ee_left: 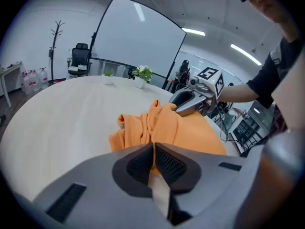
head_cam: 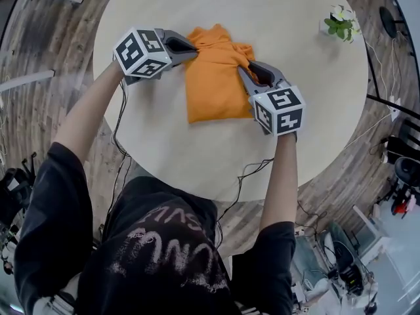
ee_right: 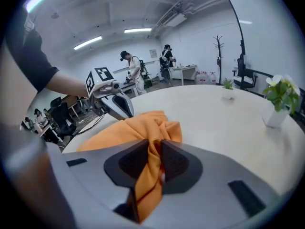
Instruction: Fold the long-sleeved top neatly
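Item: one orange long-sleeved fabric top [head_cam: 211, 90], lying part-folded as a rough rectangle near the middle of the round pale wooden table [head_cam: 275, 12], its far end rumpled into a heap. We log the left gripper [head_cam: 192, 50] at the far left corner of the top, jaws pressed together on a thin edge of the cloth, with only a sliver of orange showing between the pads. We log the right gripper [head_cam: 245, 67] at the far right corner, jaws narrow and pinching a thick twisted bunch of the cloth that hangs down through them. Risks, as we judge them: the left hold is slight, so a pull toward the near edge could slip the cloth out and drop that corner. The right hold takes in several layers, so lifting may drag the folded body beneath and undo it. Unequal grips could skew the fold line and leave the far heap creased inside. The small potted plant in a white pot [head_cam: 340, 23] stands well apart at the far right, and we count it no hazard.
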